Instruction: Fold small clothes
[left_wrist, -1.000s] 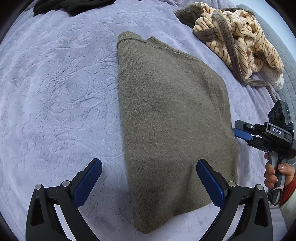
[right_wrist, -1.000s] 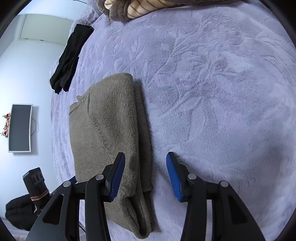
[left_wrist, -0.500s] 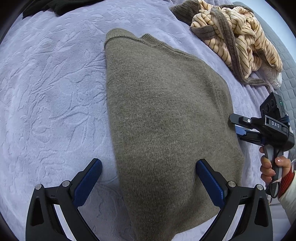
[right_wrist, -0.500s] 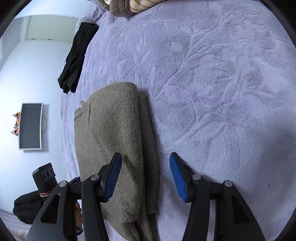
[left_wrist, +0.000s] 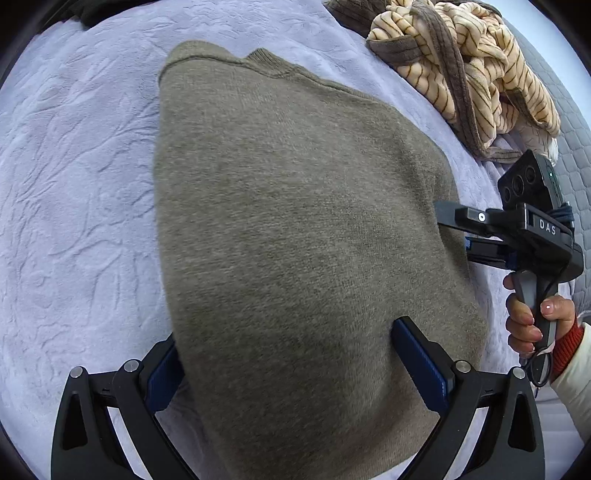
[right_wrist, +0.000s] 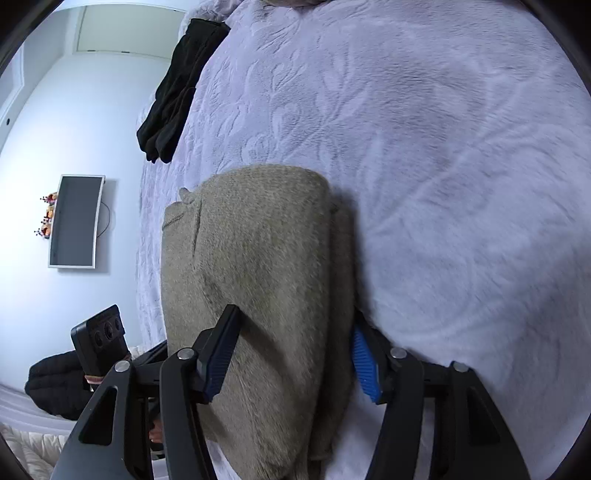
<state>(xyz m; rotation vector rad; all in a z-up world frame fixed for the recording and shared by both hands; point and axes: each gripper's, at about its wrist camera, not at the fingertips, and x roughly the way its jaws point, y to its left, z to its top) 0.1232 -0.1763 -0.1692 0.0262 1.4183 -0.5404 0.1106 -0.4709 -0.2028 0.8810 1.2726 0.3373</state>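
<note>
The folded olive sweater (left_wrist: 295, 240) lies on the bed (left_wrist: 74, 203). The left gripper (left_wrist: 291, 363) gapes wide, straddling its near edge; the right gripper (right_wrist: 291, 358) is opening, straddling its side edge.

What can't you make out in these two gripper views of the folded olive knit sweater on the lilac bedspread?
- Left wrist view: the near hem of the folded olive knit sweater runs off the bottom edge; the left gripper finger's inner pad is partly hidden by its edge.
- Left wrist view: the right gripper fingertips vanish behind the sweater's side.
- Right wrist view: the striped cream garment is cut off at the top; the layers under the fold are hidden.
</note>
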